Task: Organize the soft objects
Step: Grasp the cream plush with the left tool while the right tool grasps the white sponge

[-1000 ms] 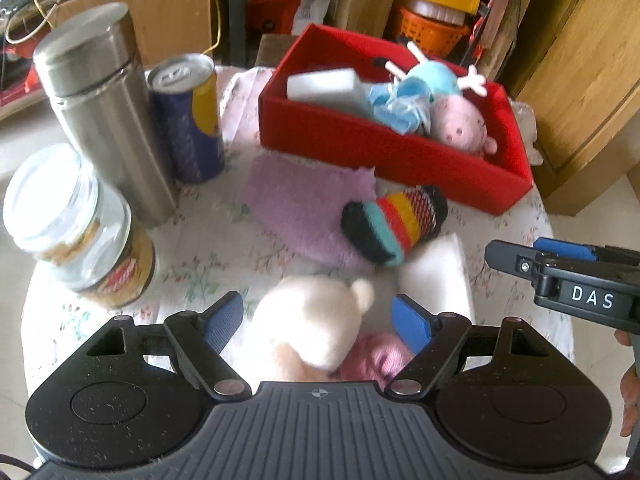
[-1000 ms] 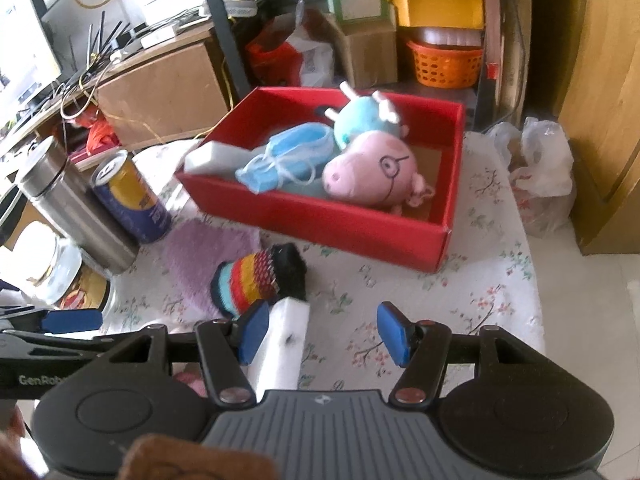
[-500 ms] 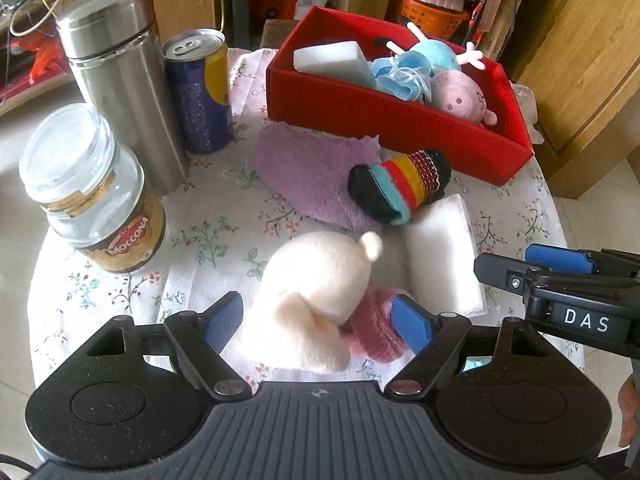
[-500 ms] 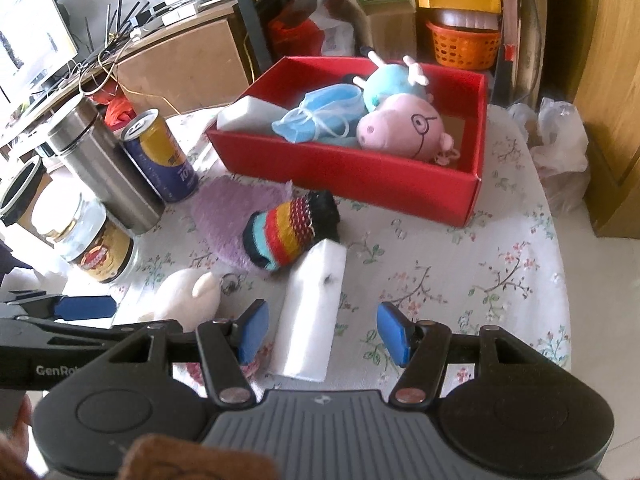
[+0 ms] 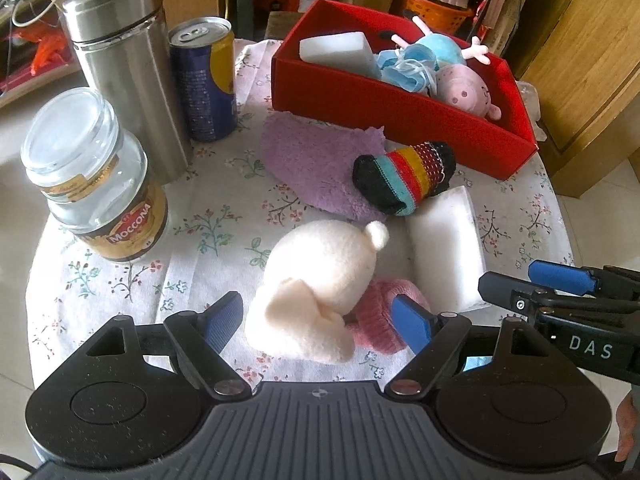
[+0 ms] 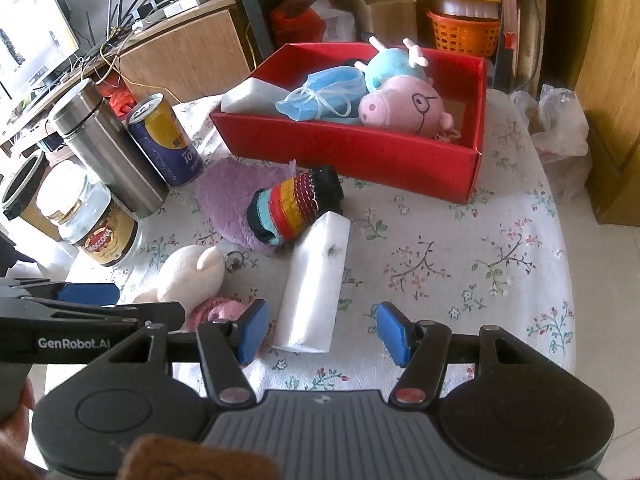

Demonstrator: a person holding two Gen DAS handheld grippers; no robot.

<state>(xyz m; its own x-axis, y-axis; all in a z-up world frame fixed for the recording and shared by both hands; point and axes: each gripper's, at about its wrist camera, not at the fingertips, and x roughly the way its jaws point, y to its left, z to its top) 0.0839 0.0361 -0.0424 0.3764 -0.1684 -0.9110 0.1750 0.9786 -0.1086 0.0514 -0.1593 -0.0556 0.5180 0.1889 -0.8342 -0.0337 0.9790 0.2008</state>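
Observation:
A cream plush toy [image 5: 320, 280] with pink knit clothing lies on the floral tablecloth [image 5: 208, 224], between the open fingers of my left gripper [image 5: 318, 320]. A white sponge [image 6: 316, 280] lies just ahead of my open right gripper [image 6: 320, 332]. A striped sock [image 5: 404, 178] rests on a purple cloth [image 5: 316, 160]. The red box [image 5: 400, 104] behind holds a white sponge [image 5: 336, 52], a blue face mask [image 6: 320, 94] and two pig plush toys [image 6: 404, 104]. Neither gripper holds anything.
A steel flask [image 5: 128, 60], a blue and yellow can [image 5: 204, 76] and a glass Moccona jar [image 5: 96, 184] stand at the left. The small round table's edge runs close on the right [image 6: 560, 280]. Shelves, boxes and an orange basket [image 6: 464, 28] stand behind.
Both grippers have drawn back and risen, so more of the table shows. The objects have not moved. Both grippers stay open.

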